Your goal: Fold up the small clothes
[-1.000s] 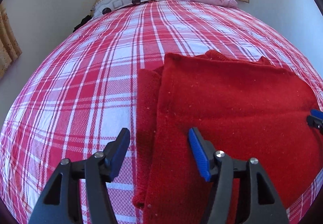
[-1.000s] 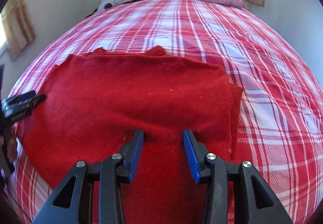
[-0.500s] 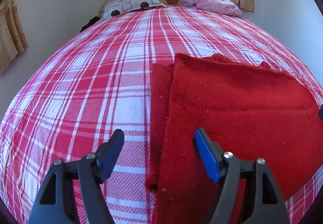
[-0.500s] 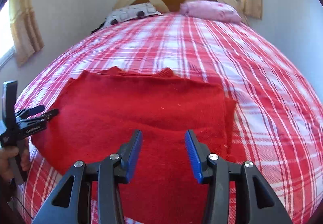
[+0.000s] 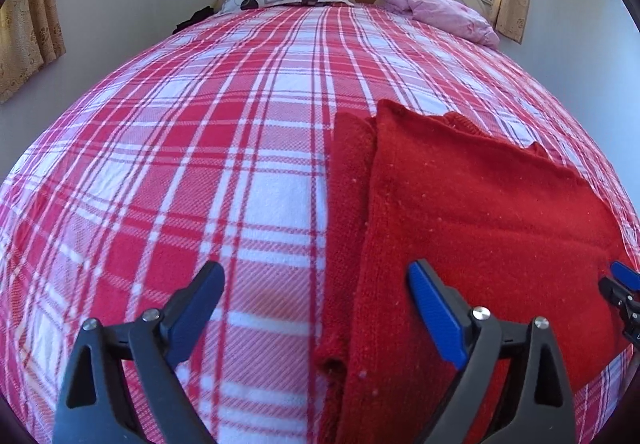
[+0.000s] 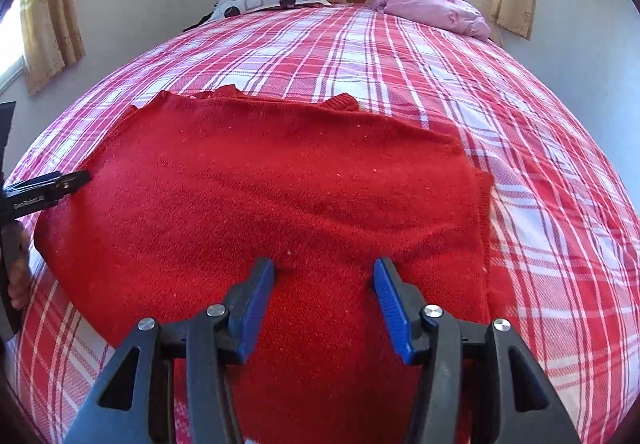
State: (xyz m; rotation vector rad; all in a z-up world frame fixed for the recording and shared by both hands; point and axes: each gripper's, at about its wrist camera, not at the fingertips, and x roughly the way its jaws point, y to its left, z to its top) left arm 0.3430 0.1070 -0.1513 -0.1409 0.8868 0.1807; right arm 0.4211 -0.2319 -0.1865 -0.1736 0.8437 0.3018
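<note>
1. Both tongs have just been spreading their jaws since the earlier frames.
2. Left gripper (image 5: 314,308) is released wide, straddling the red sweater's (image 5: 472,219) left edge without pinching it.
3. Right gripper (image 6: 324,284) hangs released above the sweater's near part.
4. Folded, the sweater lies on the plaid bedspread (image 5: 208,147), near side.

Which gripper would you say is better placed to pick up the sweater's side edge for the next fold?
Probably the left gripper: its open jaws straddle the red sweater's left edge. The right gripper, also open, hovers over the sweater's middle, away from any edge.
</note>
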